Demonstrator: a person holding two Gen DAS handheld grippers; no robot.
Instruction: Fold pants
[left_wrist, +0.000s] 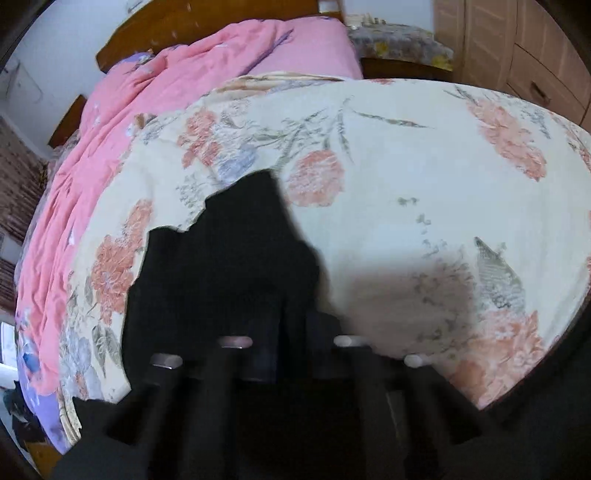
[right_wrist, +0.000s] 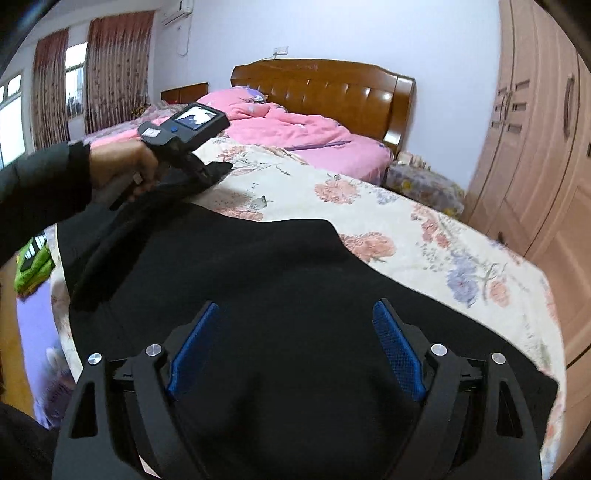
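Black pants (right_wrist: 258, 266) lie spread over the near part of a floral bedspread (right_wrist: 443, 251). My right gripper (right_wrist: 295, 332) hovers just above them, open, its blue pads (right_wrist: 195, 347) wide apart with nothing pinched. At the left a person's hand (right_wrist: 122, 162) holds my left gripper (right_wrist: 212, 171), which is shut on an edge of the pants and lifts it off the bed. In the left wrist view the picture is blurred: the black pants (left_wrist: 221, 266) fill the space at my left gripper (left_wrist: 286, 332), and its fingers merge with the dark cloth.
A crumpled pink quilt (right_wrist: 295, 125) lies beyond the bedspread, against a wooden headboard (right_wrist: 325, 85). A wooden wardrobe (right_wrist: 535, 147) stands along the right, with a cloth-covered stand (right_wrist: 424, 184) beside the bed. Curtained windows (right_wrist: 118, 66) are at the left. Something green (right_wrist: 33, 266) lies on the floor.
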